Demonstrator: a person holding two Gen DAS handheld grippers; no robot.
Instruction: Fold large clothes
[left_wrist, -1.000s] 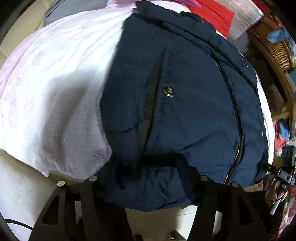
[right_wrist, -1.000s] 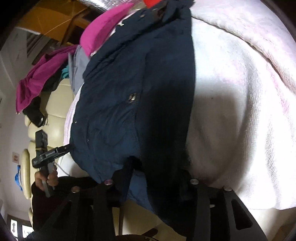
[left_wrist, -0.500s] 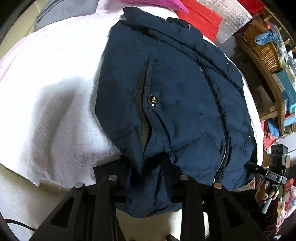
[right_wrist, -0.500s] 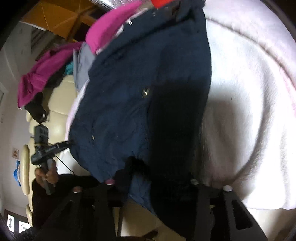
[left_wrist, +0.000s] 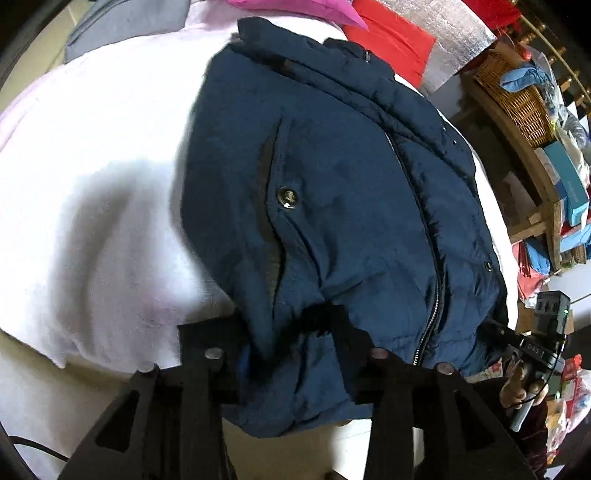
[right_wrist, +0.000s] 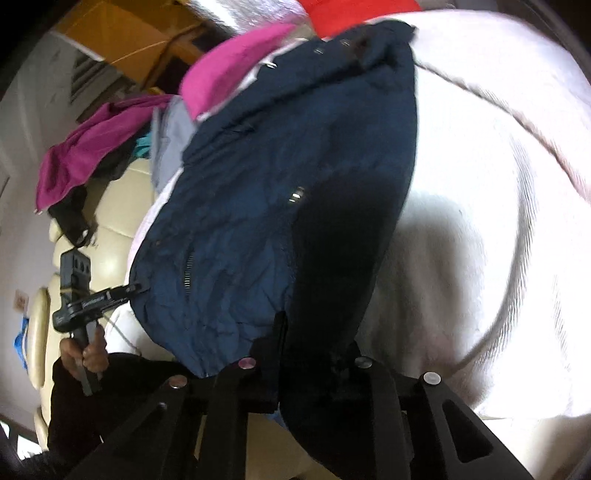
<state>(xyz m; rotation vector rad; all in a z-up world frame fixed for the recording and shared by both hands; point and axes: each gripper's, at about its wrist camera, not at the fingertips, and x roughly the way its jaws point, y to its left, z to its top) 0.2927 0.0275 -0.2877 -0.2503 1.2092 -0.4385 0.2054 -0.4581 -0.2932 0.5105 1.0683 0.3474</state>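
Both grippers pinching the jacket's near hem

The navy jacket (left_wrist: 351, 206) is lying on the white blanket (left_wrist: 92, 184); the left gripper (left_wrist: 288, 332) has been easing open and the right gripper (right_wrist: 314, 354) closing, hem between both. They should be lifting evenly, keeping corners level.

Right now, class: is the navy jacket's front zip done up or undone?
Done up, as far as it shows. On the navy jacket, the zip runs closed with both front panels meeting along it; its top end under the collar is hidden.
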